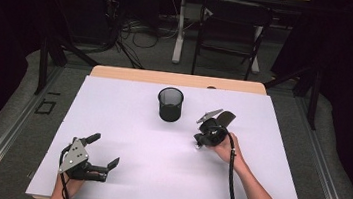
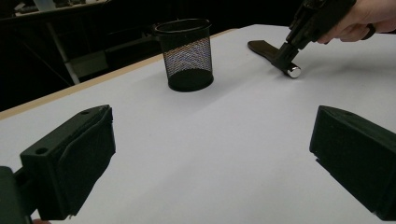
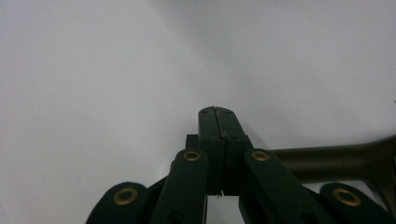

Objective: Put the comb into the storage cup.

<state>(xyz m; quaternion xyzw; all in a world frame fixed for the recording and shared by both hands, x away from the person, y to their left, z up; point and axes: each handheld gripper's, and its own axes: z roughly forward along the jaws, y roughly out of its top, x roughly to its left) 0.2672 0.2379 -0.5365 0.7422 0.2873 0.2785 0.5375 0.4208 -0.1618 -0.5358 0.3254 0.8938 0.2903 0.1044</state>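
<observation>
Beyond the white surface (image 1: 126, 124), grey floor (image 1: 159, 52) holds tangled cables (image 1: 137, 32), a dark chair (image 1: 232, 35) and a white table leg (image 1: 179, 29).

A black wire-mesh cup (image 1: 170, 104) stands upright on the far middle of the worktop (image 1: 126, 124), with clear white surface all around it. The white sheet covers nearly all of the worktop, leaving a strip of pale wood (image 1: 176, 79) along the far edge. Beyond that edge, on the grey floor (image 1: 12, 111), are a dark folding chair (image 1: 232, 35) to the right, a white desk leg (image 1: 179, 29) just left of it, and a tangle of cables (image 1: 137, 29) farther left. A square of black tape (image 1: 45, 107) marks the floor left of the worktop.
</observation>
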